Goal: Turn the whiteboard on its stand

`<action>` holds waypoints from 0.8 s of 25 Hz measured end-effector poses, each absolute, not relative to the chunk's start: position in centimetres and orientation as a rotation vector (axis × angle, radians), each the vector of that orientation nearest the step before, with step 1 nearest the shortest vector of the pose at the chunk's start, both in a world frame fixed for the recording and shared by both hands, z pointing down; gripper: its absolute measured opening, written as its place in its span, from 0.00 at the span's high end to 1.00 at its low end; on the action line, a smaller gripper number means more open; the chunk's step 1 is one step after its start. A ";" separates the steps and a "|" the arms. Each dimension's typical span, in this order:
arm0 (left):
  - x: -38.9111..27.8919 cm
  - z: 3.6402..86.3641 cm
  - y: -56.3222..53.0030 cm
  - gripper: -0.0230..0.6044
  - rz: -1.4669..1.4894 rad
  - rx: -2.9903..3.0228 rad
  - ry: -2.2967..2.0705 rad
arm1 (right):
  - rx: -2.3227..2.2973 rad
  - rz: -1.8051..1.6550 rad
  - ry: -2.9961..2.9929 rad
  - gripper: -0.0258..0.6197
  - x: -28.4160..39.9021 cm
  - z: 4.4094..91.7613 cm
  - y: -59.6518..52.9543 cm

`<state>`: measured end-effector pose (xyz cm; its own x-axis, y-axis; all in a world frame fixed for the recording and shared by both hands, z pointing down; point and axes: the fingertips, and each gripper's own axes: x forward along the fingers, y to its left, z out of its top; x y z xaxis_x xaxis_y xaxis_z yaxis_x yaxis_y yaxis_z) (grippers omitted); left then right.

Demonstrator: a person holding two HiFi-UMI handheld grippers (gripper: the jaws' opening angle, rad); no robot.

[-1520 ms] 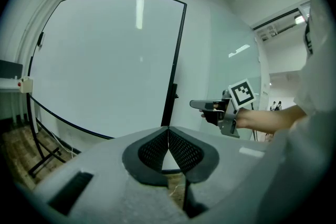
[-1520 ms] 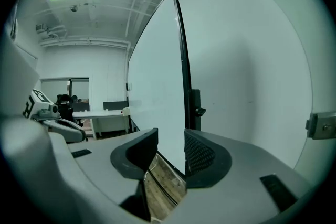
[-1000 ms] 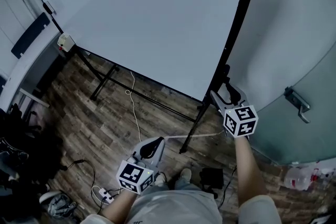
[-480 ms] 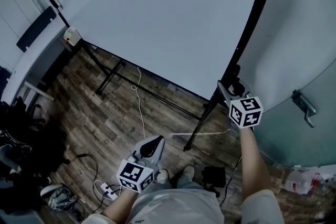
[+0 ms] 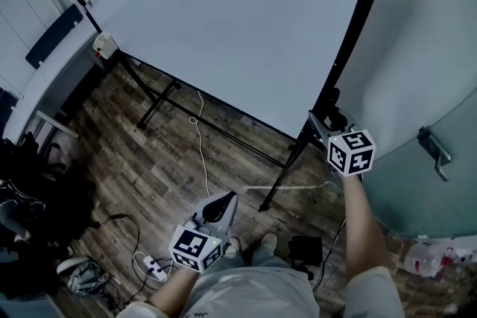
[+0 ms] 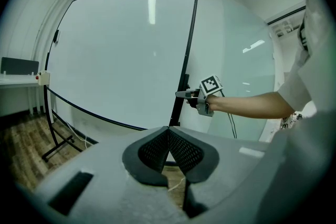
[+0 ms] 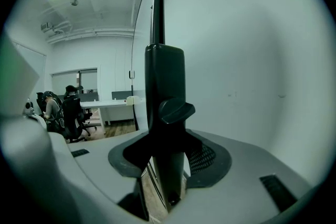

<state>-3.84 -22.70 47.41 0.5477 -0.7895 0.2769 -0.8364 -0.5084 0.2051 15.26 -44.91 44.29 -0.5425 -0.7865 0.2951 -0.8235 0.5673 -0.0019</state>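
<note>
Item: large white whiteboard [image 5: 223, 18] in a black frame, upright ahead. Stiff, bulky (probably swings slowly).

Hold: black side post [image 7: 164, 86]. The right gripper [image 5: 319, 123] has just closed its jaws onto it. The left gripper [image 5: 223, 199] is pinched together, empty.

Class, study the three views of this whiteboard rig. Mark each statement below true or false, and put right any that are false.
1. The right gripper has the stand's upright post between its jaws. True; the jaws have just been closing and sit against it.
2. The left gripper holds the lower edge of the whiteboard. False: its jaws are together on nothing, low by the person's body, apart from the board.
3. A white cable lies on the wooden floor below the board. True.
4. The whiteboard is covered in writing. False: its face is blank.
5. A knob sticks out of the post just above the right gripper's jaws. True.
</note>
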 end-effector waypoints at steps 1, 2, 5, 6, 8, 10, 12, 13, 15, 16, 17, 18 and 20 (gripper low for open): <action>-3.8 47.5 -22.7 0.95 0.211 2.471 -1.346 | 1.335 0.207 -2.545 0.68 15.0 44.4 -45.0; -3.9 47.6 -22.7 0.95 0.210 2.468 -1.351 | 1.335 0.209 -2.549 0.68 14.6 44.5 -45.1; -4.7 47.8 -22.8 0.95 0.204 2.455 -1.373 | 1.333 0.212 -2.550 0.68 13.5 44.7 -45.4; -5.1 47.9 -22.6 0.95 0.200 2.448 -1.379 | 1.333 0.212 -2.547 0.68 13.1 44.6 -45.5; -5.9 48.0 -22.2 0.95 0.194 2.435 -1.388 | 1.331 0.214 -2.539 0.68 12.2 44.5 -45.5; -6.5 48.1 -22.0 0.95 0.188 2.427 -1.399 | 1.325 0.217 -2.535 0.68 11.4 44.6 -45.8; -6.8 48.1 -22.1 0.95 0.183 2.419 -1.411 | 1.324 0.221 -2.534 0.68 10.8 44.6 -46.0; -7.0 48.0 -22.1 0.95 0.180 2.417 -1.418 | 1.325 0.221 -2.534 0.68 10.6 44.6 -46.0; -7.5 47.7 -21.8 0.95 0.173 2.416 -1.429 | 1.330 0.220 -2.531 0.68 10.3 44.5 -45.9; -7.9 47.6 -21.7 0.95 0.169 2.413 -1.435 | 1.332 0.219 -2.530 0.69 10.1 44.4 -45.7; -8.3 47.5 -21.5 0.95 0.167 2.410 -1.441 | 1.335 0.219 -2.529 0.69 10.0 44.3 -45.6; -8.8 47.5 -21.4 0.95 0.165 2.406 -1.447 | 1.337 0.220 -2.529 0.69 9.8 44.3 -45.5; -9.3 47.5 -21.0 0.95 0.161 2.399 -1.456 | 1.339 0.219 -2.530 0.69 9.8 44.3 -45.1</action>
